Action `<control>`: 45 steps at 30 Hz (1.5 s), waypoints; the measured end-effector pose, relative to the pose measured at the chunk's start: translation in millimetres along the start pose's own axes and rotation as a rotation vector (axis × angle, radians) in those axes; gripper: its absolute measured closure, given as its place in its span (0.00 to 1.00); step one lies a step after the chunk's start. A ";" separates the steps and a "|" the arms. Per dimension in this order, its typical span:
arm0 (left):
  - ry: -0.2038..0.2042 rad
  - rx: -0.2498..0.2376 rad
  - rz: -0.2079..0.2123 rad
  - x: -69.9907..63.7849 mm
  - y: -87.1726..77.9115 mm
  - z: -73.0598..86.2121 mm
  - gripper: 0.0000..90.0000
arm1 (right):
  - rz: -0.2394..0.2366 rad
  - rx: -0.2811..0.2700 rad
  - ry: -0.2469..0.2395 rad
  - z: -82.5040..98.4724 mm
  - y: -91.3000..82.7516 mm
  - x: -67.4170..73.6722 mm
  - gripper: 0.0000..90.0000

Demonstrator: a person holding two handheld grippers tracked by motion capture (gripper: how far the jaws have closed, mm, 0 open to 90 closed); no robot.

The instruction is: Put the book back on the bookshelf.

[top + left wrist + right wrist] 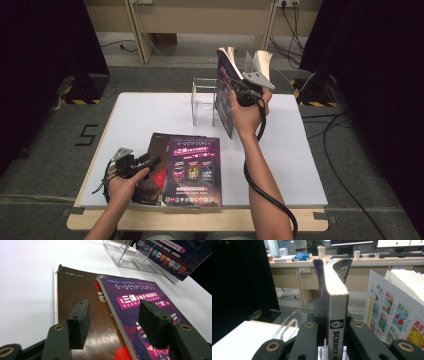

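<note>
My right gripper [235, 90] is shut on the spine of a thick magazine [223, 82] and holds it upright, raised beside a clear acrylic holder [204, 100] at the far middle of the table. In the right gripper view the jaws [334, 325] clamp the spine [336, 312], and loose pages [392, 310] fan out to the right. My left gripper [152, 161] stands open just above a purple magazine [194, 170], which lies on a brown one [156, 145]. Seen from the left gripper [113, 320], the purple cover's [140, 300] left edge lies between the jaws.
The white table [140, 115] has bare surface to the left and right of the magazines. The acrylic holder [130, 257] stands beyond the stack, with the held magazine [175, 257] over it. Black curtains flank the table, and cables trail on the floor at the right.
</note>
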State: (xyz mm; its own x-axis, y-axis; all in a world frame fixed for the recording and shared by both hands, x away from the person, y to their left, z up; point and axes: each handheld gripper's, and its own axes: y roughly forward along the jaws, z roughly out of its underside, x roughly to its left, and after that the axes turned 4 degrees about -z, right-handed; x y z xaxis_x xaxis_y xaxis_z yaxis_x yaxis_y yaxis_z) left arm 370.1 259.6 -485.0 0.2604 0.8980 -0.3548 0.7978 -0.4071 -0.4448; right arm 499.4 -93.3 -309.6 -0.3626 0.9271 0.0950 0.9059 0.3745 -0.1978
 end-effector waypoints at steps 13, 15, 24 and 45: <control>0.000 0.003 0.005 -0.6 0.9 0.4 0.47 | 0.049 -0.011 0.008 -5.8 17.3 -10.1 0.92; 0.000 0.005 0.005 -0.5 1.0 0.5 0.47 | 0.051 -0.011 0.011 -5.9 18.5 -10.7 0.92; 0.000 0.007 0.007 -0.9 1.8 0.7 0.47 | 0.069 -0.017 0.021 -6.0 27.2 -15.4 0.92; 0.006 0.012 0.009 -1.2 2.4 2.0 0.47 | 0.091 -0.005 0.016 21.6 38.7 -12.8 0.91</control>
State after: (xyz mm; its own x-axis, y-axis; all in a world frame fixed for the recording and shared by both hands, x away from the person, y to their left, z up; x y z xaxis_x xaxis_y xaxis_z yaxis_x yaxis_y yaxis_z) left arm 370.6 257.2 -487.2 0.2709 0.8953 -0.3535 0.7886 -0.4170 -0.4518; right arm 534.3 -90.3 -339.5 -0.2747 0.9571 0.0926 0.9361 0.2882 -0.2016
